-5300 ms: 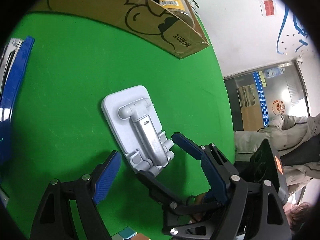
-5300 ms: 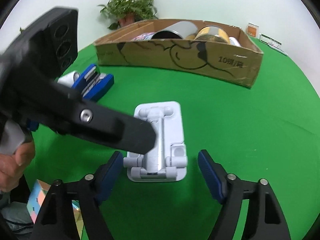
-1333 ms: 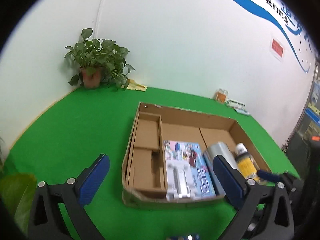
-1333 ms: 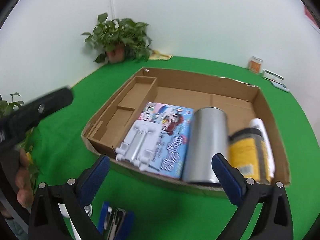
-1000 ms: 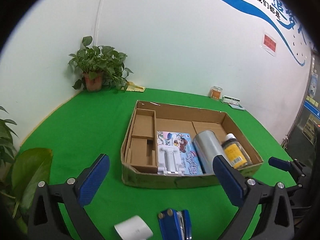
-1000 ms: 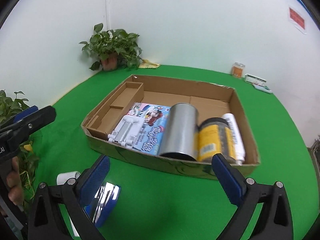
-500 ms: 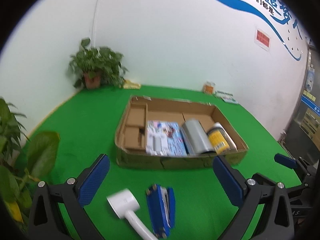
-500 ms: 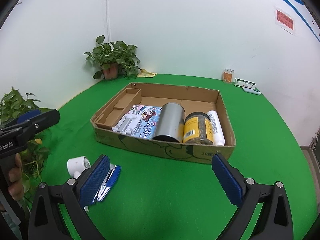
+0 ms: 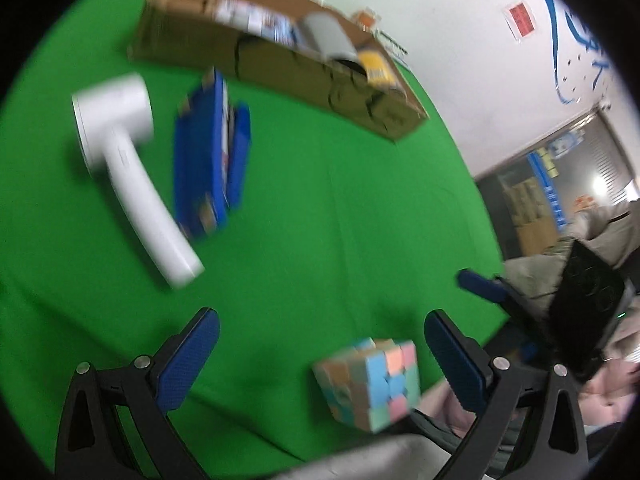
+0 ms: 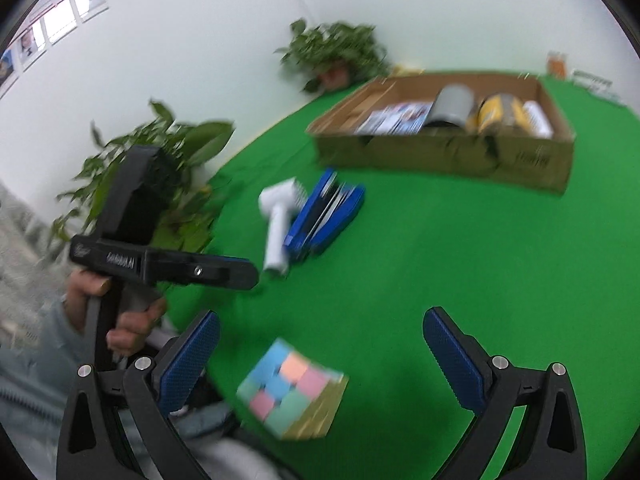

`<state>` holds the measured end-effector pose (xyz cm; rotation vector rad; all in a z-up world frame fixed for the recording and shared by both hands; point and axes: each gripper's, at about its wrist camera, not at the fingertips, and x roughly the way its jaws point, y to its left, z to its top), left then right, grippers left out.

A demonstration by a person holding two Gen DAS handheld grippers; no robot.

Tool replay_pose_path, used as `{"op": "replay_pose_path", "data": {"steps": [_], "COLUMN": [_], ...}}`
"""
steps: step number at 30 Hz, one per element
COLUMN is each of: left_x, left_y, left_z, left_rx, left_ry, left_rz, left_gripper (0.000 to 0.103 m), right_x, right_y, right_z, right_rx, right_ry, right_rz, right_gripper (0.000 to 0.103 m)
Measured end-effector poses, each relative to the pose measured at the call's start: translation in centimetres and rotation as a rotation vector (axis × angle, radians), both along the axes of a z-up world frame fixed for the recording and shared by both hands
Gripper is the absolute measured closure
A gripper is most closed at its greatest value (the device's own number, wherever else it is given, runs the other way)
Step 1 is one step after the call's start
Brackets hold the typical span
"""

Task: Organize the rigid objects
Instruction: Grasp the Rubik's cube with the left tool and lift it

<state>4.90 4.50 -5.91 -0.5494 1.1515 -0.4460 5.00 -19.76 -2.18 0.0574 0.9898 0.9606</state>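
A pastel puzzle cube (image 9: 370,382) sits at the near edge of the green table; it also shows in the right wrist view (image 10: 294,394). My left gripper (image 9: 320,354) is open and empty, just above the cube. My right gripper (image 10: 320,356) is open and empty, also near the cube. A white handheld device (image 9: 128,168) and a blue stapler (image 9: 214,148) lie side by side farther out. The cardboard box (image 10: 516,156) at the back holds a booklet, a silver can, a yellow jar and a white bottle.
Potted plants (image 10: 336,52) stand at the table's far and left edges. The left gripper's body and the hand holding it (image 10: 132,216) show at the left of the right wrist view. The table's near edge lies just behind the cube.
Both grippers have swung down and back from the box toward the table's near edge. The cube has come into view between the fingers. Both views are blurred by motion.
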Motion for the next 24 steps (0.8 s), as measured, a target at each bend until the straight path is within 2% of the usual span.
{"op": "replay_pose_path", "data": {"steps": [2,4,7,10,12,14,17,19,24], "left_x": [-0.2,-0.4,-0.5,-0.8,-0.7,-0.8,-1.4,-1.3,-0.5], "left_y": [-0.1,-0.6,-1.7,-2.7,-3.0,-3.5,-4.0,-4.2,-4.1], "left_z": [-1.0,-2.0,-2.6,-3.1,-3.5,-4.3,-4.3,-4.3,-4.0], "left_rx": [-0.048,-0.089,-0.106,-0.106,-0.099,-0.103,-0.105,-0.107,-0.082], "left_ry": [0.04,0.085,0.122,0.163,0.185,0.225,0.232,0.237,0.217], "left_rz": [-0.015,-0.038,-0.068,-0.109,-0.115,-0.125,-0.133,-0.134,-0.093], "left_gripper": [0.002,0.008,0.008,0.008,0.008,0.012,0.016,0.027,0.027], "right_x": [-1.5,-2.6,-4.3,-5.0,-5.1,-5.2,-4.3,-3.9,-3.4], "right_y": [0.9,1.8,3.0,3.5,4.2,4.7,5.1,5.4,6.0], "right_z": [-0.8,-1.5,-2.6,-3.5,-4.2,-5.2,-6.1,-6.0,-5.9], "right_rx": [-0.036,-0.071,-0.135,-0.175,-0.226,-0.271,-0.275,-0.255,-0.268], "right_ry": [0.007,0.015,0.02,0.029,0.031,0.022,0.031,0.026,-0.025], "right_rz": [0.103,0.176,0.265,0.304,0.312,0.302,0.247,0.235,0.197], "right_gripper": [0.001,0.001,0.005,0.008,0.019,0.026,0.038,0.041,0.044]}}
